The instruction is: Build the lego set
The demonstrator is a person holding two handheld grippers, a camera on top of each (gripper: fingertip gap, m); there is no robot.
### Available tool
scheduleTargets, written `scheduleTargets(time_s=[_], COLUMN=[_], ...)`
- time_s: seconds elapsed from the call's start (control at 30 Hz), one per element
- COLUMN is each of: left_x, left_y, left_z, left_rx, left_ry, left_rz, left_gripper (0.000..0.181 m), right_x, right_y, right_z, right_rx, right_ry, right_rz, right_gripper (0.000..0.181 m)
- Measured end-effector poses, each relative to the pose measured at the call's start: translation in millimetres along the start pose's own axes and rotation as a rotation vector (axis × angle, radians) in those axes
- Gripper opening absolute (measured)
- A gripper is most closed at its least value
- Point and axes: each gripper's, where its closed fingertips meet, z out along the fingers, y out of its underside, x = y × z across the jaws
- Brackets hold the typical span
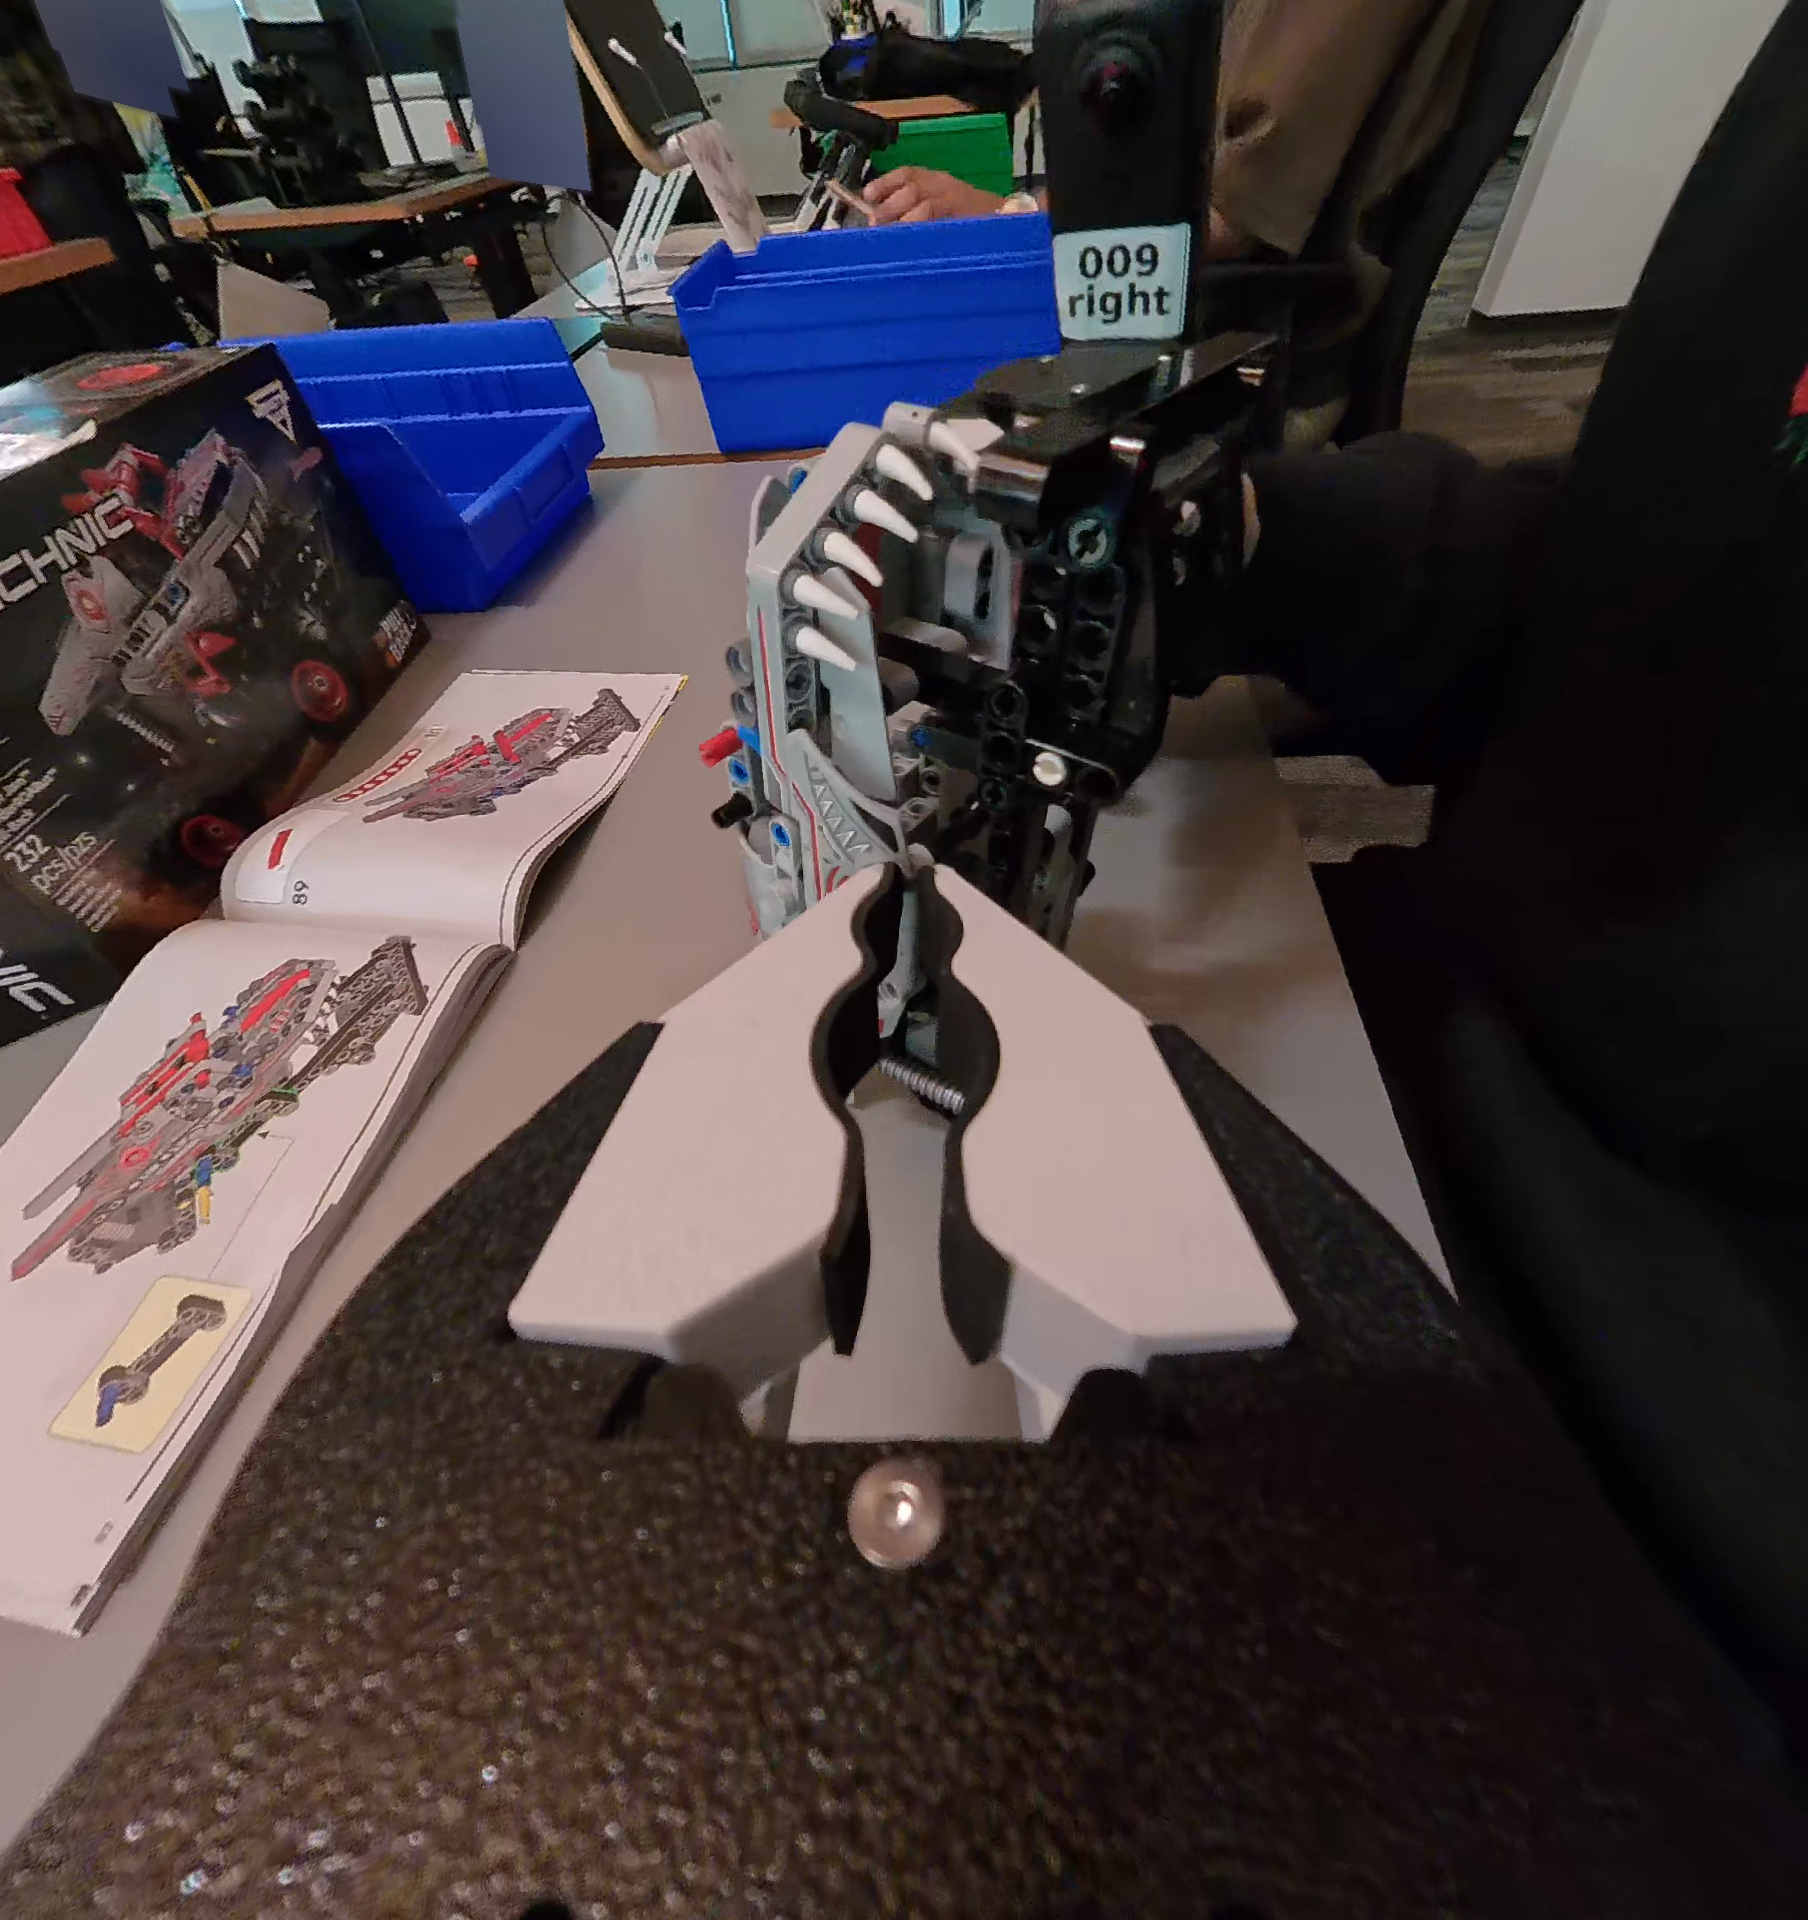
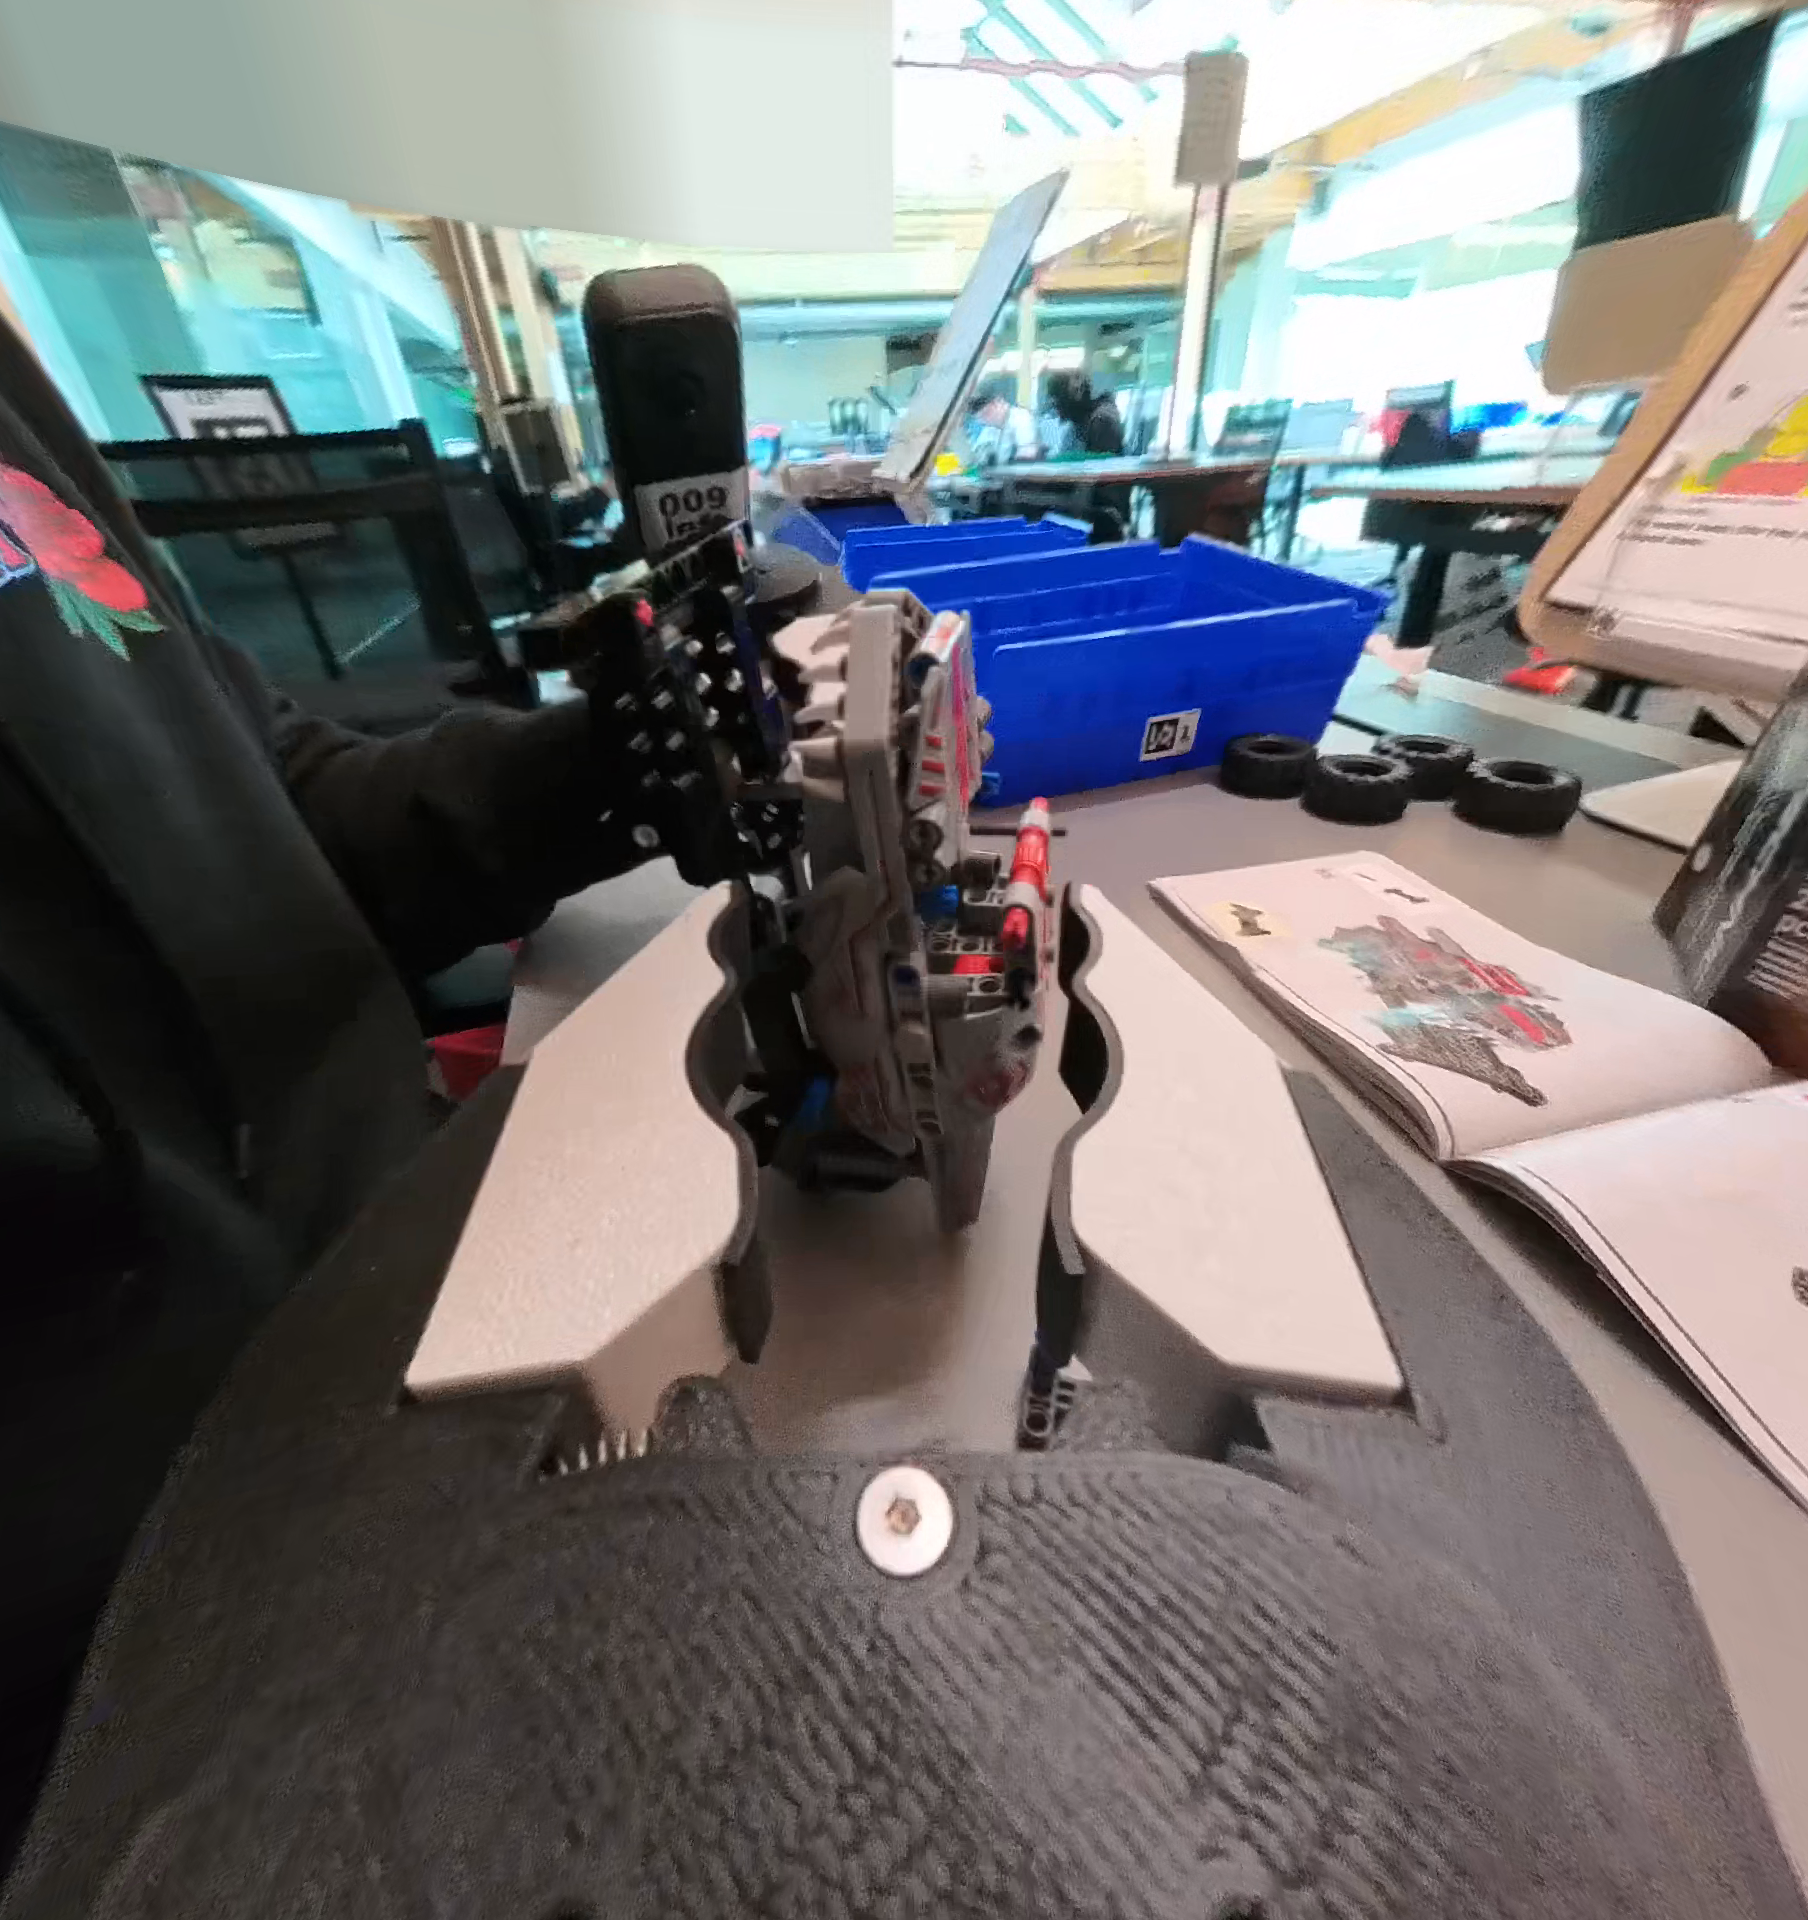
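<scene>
The part-built grey, black and red lego model (image 1: 827, 644) stands upright over the grey table, with white spikes along one edge. My left gripper (image 1: 908, 883) is shut on a thin grey part at its lower end. The right gripper's black body and camera (image 1: 1118, 312) sit behind the model's top. In the right wrist view the model (image 2: 879, 831) fills the gap between my right gripper's (image 2: 905, 904) fingers, which press on both its sides. A small dark lego piece (image 2: 1045, 1382) sits by the base of the right finger. The left gripper's body (image 2: 671, 675) shows behind the model.
The open instruction booklet (image 1: 308, 1039) (image 2: 1451, 1018) lies on the table (image 1: 619, 644) beside the set's box (image 1: 121, 623) (image 2: 1773, 831). Blue bins (image 1: 443, 457) (image 2: 1139, 665) stand at the back. Several black tyres (image 2: 1399, 779) lie near one bin. A person's dark sleeve (image 2: 412, 810) is close. Tip to tip, the grippers are about 7 cm apart.
</scene>
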Motion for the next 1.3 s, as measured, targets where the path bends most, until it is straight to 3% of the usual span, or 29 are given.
scheduleTargets(time_s=[0.1, 0.2, 0.53, 0.83, 1.0, 1.1, 1.17, 1.3], left_x=[4.1, 5.2, 13.8, 13.1, 14.2, 15.5, 16.5, 16.9], left_y=[-0.8, 0.9, 5.0, 4.7, 4.7, 4.0, 3.8, 4.2], left_z=[0.7, -1.2, -4.2, -1.8, -2.3, -0.7, -0.9, -1.9], left_rx=[0.004, -0.008, -0.033, -0.044, -0.032, 0.007, 0.026, 0.043], left_ry=[0.008, 0.012, 0.025, -0.037, -0.048, -0.051, -0.051, -0.045], left_rz=[0.015, 0.024, 0.068, 0.055, 0.077, 0.056, 0.048, 0.038], left_gripper=[0.000, 0.000, 0.000, 0.000, 0.000, 0.000, 0.000, 0.000], right_x=[-10.5, -3.7, -3.2, -2.6, -3.6, -4.5, 2.3, 0.6], right_y=[5.9, 6.8, 8.1, 7.5, 6.9, 5.4, -0.3, 2.8], right_z=[10.9, 17.6, 26.9, 25.2, 25.1, 21.1, 10.2, -8.0], right_rx=[0.003, -0.041, -0.104, -0.056, -0.059, -0.040, -0.023, -0.068], right_ry=[0.004, 0.052, -0.006, 0.057, 0.018, -0.024, -0.008, -0.036], right_rz=[-0.025, -0.065, -0.083, -0.076, -0.055, -0.075, -0.058, -0.038], right_gripper=[0.044, 0.040, 0.039, 0.039, 0.039, 0.041, 0.052, 0.033])
